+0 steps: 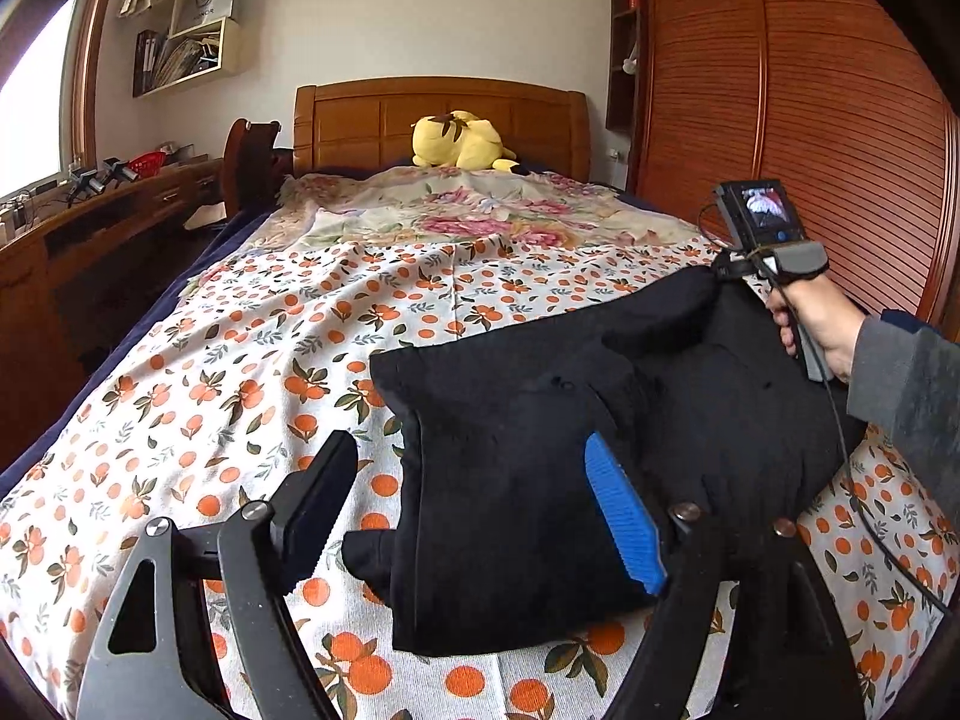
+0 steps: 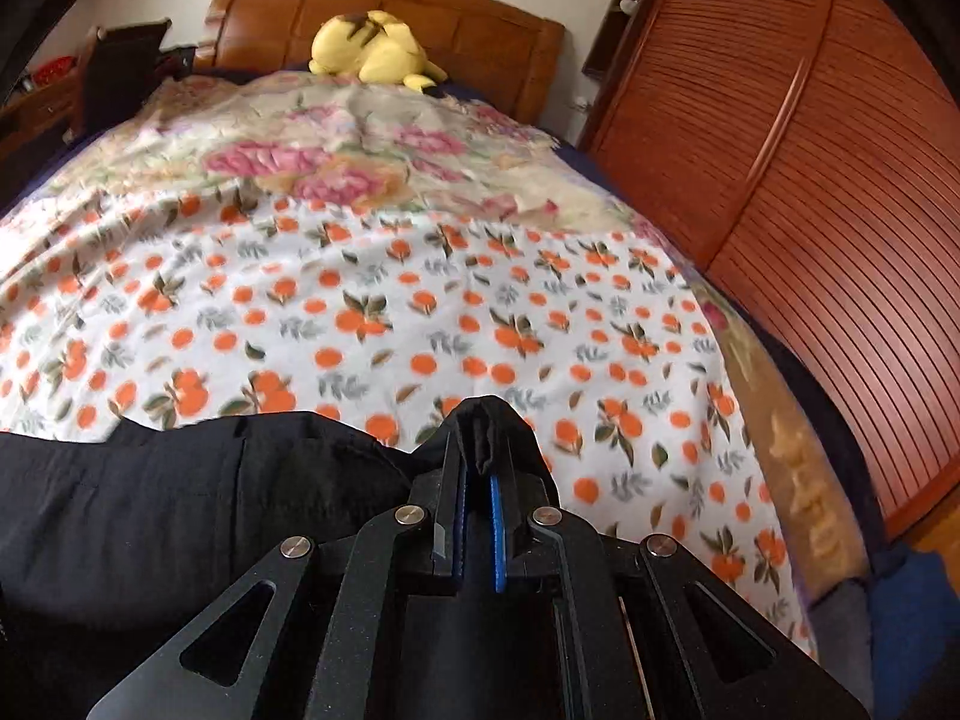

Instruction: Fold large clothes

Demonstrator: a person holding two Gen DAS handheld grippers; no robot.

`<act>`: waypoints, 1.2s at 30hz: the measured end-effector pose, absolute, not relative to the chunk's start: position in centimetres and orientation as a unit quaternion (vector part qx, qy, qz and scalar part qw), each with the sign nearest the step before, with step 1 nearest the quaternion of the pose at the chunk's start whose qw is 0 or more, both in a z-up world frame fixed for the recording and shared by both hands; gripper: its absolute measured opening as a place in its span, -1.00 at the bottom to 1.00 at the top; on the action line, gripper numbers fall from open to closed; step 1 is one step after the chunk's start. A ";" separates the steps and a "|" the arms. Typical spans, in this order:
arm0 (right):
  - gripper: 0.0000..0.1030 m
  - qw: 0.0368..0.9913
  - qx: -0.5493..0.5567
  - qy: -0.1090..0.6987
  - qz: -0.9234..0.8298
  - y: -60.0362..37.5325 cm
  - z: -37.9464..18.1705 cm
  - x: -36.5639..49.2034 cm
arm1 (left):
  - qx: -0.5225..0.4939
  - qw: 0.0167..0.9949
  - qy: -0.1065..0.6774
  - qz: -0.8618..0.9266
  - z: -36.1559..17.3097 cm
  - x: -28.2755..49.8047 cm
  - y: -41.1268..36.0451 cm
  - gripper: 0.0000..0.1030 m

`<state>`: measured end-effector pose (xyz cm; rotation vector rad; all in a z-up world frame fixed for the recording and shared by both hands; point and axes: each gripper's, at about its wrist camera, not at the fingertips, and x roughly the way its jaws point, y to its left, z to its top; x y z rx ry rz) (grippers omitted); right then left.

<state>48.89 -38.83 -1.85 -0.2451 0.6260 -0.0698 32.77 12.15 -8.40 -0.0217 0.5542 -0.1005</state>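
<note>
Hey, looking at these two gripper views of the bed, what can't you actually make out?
- What kind of garment the black garment is: left wrist view, bunched, folds lost in the dark cloth.
- Its near edge: right wrist view, hidden behind the right gripper.
- Text on the white bag on the shelf: left wrist view, too small.
- Sheet pattern: right wrist view, blurred.

Black garment (image 1: 540, 480) lying partly folded on bed (image 1: 240, 360)
Dark, thick fabric, bunching in rumpled layers over the orange-print sheet; one corner is lifting up at the right.
</note>
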 end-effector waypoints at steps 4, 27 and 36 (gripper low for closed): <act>-0.65 0.938 -0.136 0.319 -0.009 -39.0 -1.6 47.5 | -0.007 0.960 0.276 -0.050 -8.5 32.8 11.9 0.53; 0.41 0.908 -0.152 0.351 0.170 -49.7 -5.8 29.2 | -0.004 0.944 0.325 -0.048 -12.3 32.2 11.3 0.53; 0.46 0.905 -0.108 0.372 0.175 -51.7 -6.8 25.8 | 0.007 0.936 0.348 -0.048 -13.2 31.6 11.7 0.18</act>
